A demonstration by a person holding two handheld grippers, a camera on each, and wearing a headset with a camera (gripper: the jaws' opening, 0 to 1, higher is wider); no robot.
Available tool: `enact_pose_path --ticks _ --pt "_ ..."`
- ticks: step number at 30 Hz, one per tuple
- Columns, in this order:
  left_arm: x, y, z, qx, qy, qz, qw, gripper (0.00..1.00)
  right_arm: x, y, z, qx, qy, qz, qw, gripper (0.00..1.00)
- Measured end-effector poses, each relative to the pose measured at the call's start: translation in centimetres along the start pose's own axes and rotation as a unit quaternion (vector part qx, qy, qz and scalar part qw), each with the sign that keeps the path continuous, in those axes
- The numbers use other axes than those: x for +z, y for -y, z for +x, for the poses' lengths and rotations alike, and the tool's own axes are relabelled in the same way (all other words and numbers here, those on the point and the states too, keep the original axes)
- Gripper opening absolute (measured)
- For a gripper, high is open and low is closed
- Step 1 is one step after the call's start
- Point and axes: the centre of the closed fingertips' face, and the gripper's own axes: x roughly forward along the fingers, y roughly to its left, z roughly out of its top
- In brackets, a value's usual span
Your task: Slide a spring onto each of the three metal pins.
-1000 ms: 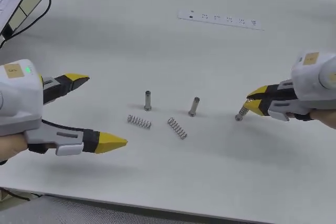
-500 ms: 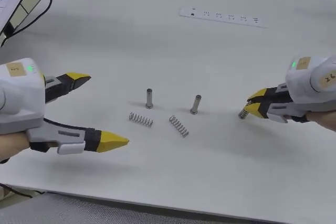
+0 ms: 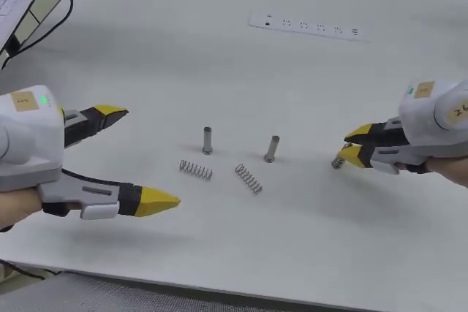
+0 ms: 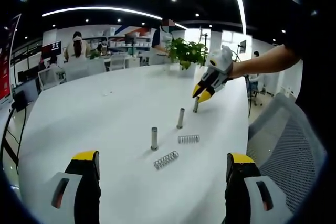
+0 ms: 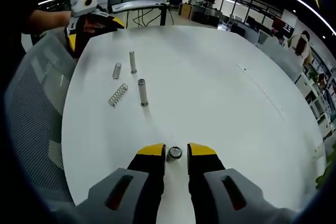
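White table point(image 3: 241, 63): left gripper point(image 3: 140, 156) hangs wide open and empty near its front edge; right gripper point(image 3: 352, 145) has narrow-set jaws flanking a pin point(image 5: 175, 153), grip unclear.

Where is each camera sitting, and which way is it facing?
Head view: on the person's head, facing forward and down at the white table, showing the yellow-tipped left gripper and right gripper.
Left gripper view: rides that gripper, facing across the table past its wide jaws to the right gripper.
Right gripper view: rides that gripper, facing a spring-wrapped metal pin between its jaws.
All share two bare pins, two loose springs.
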Motion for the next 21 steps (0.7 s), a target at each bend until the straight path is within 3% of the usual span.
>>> enact_pose_path --ticks 10,21 --pt "0.3 -0.1 0.0 0.001 0.003 0.001 1.0000 0.98 1.1 0.1 -0.6 -0.014 0.026 0.028 0.9992 0.28" --pt "0.7 0.0 0.1 -0.003 0.007 -0.001 1.0000 0.98 2.1 -0.4 -1.9 -0.034 0.069 0.070 0.9946 0.46"
